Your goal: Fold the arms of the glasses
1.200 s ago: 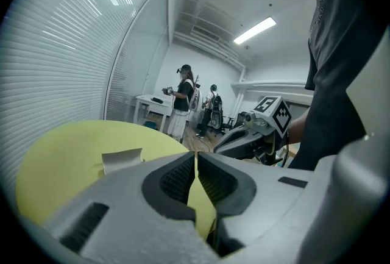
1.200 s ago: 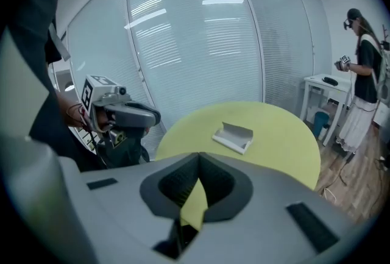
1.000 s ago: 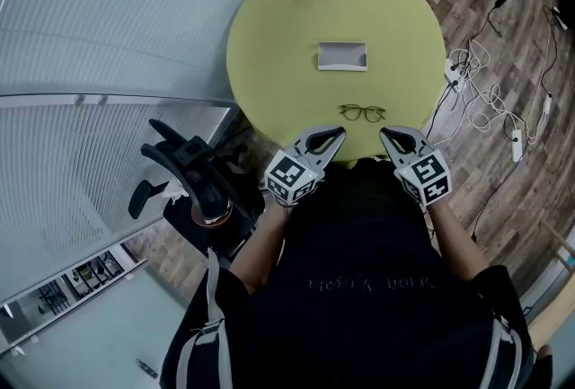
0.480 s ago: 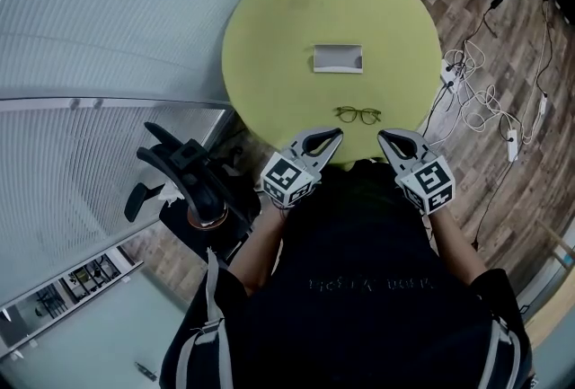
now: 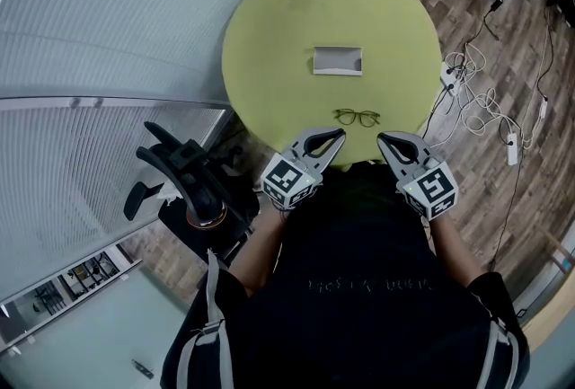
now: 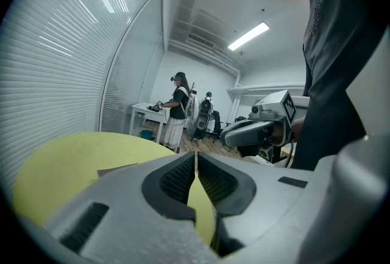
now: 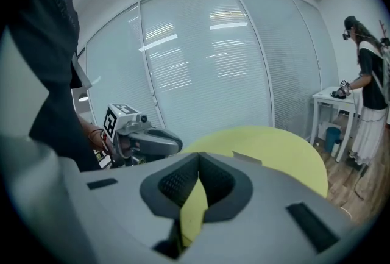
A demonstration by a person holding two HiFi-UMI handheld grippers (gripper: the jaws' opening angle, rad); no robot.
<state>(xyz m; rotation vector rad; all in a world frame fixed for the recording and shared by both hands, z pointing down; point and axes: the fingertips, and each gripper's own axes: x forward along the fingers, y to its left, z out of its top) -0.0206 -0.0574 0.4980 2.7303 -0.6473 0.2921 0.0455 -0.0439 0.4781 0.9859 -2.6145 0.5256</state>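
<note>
Head view: glasses (image 5: 358, 117) lie near the front edge of the round yellow-green desk (image 5: 269, 28), grey tray (image 5: 338, 60) behind them at desk centre. Left hand-held gripper (image 5: 339, 135) & right hand-held gripper (image 5: 381, 138) hover just short of the glasses, either side. Both have jaws pressed together w/ nothing btwn them.

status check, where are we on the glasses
Left gripper and right gripper both shut, empty, at the yellow table's near edge. Glasses on the table just beyond the jaws, ungrasped. Path clear; grey rectangular object farther back.
</note>
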